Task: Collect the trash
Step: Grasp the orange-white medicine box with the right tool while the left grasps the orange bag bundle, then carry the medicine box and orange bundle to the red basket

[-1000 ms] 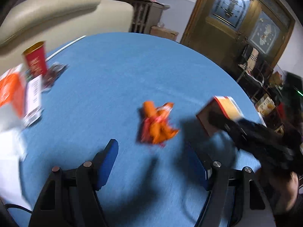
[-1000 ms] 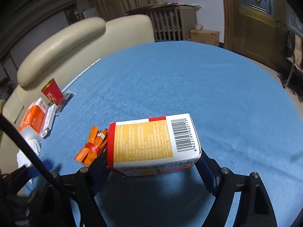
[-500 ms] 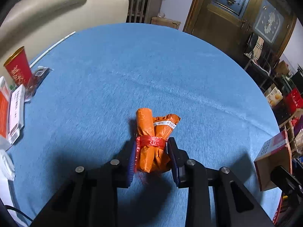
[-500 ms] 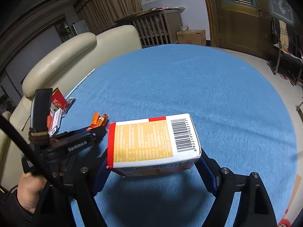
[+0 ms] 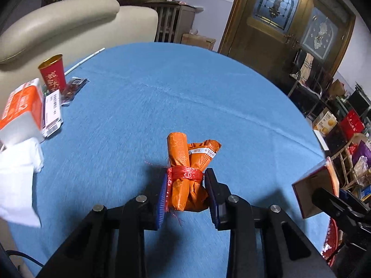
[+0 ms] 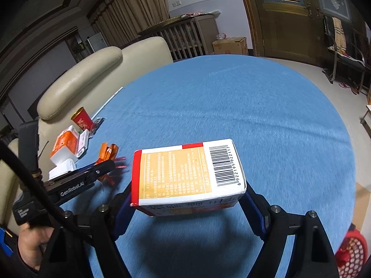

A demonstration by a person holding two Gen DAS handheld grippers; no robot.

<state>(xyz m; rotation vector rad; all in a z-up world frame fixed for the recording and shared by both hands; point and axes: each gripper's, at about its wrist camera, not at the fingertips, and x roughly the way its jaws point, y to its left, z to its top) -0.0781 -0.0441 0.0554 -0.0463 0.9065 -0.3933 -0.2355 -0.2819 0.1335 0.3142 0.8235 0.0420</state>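
Nearest in the left wrist view, the left gripper [image 5: 186,193] has its blue-padded fingers [image 5: 162,199] pinching an orange wrapper bundle [image 5: 187,173] tied round the middle with red string. The pads press on the bundle's lower half from both sides, at and below the string, and its rolled upper end sticks out forward past the fingertips. Whether the bundle touches the blue desk [image 5: 162,92] or hangs just above it cannot be told.

In the right wrist view, the right gripper [image 6: 185,199] has its fingers [image 6: 254,210] spread wide and clamped on the two short ends of a yellow and white carton [image 6: 185,173], barcode face up, held above the desk. The carton lies crosswise between the fingers and fills the gap. To its left in that view the left gripper's black body reaches in, a hand [image 6: 30,245] on its handle.

Farther off, at the desk's left edge, lie white tissues [image 5: 16,176], an orange and white packet [image 5: 22,108] and a red paper cup [image 5: 52,74] standing upright. Beyond the desk stands a cream armchair [image 5: 69,20].
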